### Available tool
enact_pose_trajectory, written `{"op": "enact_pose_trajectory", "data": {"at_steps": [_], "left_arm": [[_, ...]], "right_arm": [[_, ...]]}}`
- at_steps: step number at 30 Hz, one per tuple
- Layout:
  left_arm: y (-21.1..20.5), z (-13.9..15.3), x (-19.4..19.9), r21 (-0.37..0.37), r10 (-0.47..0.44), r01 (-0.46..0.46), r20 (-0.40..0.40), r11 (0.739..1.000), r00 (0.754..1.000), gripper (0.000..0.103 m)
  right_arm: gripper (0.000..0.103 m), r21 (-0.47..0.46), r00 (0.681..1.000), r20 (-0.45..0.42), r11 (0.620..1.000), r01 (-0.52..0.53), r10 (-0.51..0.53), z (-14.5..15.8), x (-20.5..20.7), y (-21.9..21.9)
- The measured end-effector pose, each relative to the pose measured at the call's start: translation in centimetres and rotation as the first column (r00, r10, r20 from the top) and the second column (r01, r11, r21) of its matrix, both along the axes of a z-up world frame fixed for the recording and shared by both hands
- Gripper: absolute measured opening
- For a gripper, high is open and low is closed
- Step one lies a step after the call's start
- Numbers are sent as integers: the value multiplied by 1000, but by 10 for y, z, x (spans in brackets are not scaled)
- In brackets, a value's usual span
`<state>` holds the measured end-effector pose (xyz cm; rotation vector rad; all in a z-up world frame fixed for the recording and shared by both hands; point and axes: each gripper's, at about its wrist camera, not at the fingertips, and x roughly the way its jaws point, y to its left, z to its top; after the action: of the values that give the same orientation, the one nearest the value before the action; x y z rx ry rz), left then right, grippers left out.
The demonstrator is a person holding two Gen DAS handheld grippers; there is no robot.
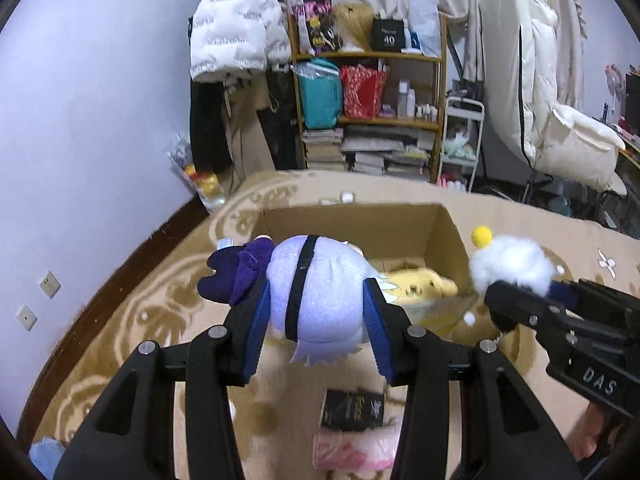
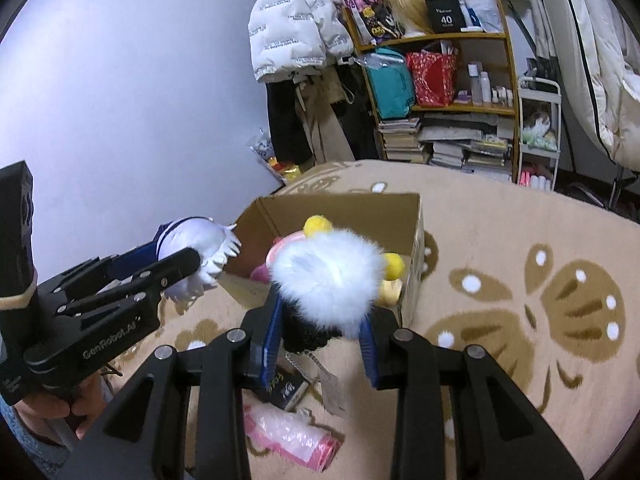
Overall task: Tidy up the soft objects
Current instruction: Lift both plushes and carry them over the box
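**Two plush toys carried toward an open carton**

Carton (image 1: 360,224) stood open on the patterned rug (image 2: 520,240), a yellow plush (image 1: 420,284) already inside. Left gripper (image 1: 318,316) was clamped on the lilac doll (image 1: 316,280); right gripper (image 2: 320,340) pinched the fluffy white toy (image 2: 328,280) near the carton's front edge. Good practice, in judgement: carry each past the rim before releasing, one at a time, so neither toy catches the wall.

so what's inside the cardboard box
Inside the cardboard box lies a yellow plush, with something pink beside it. The held toys cover the rest of the floor.
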<state>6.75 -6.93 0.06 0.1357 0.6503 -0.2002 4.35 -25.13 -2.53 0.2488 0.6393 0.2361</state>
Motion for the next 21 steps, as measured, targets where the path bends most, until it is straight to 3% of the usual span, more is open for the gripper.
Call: {"op": "enact_pose_trajectory", "data": {"at_steps": [14,21], "left_arm": [[-6,19,48,21,-6,5,68,1000,998,45],[-4,14,75,29,-16,15,65,999,998,45]], "right_arm": [[35,-42,995,91,999,-33,36,41,45,10],[35,-59,996,78,997,-41,45,35,73,16]]}}
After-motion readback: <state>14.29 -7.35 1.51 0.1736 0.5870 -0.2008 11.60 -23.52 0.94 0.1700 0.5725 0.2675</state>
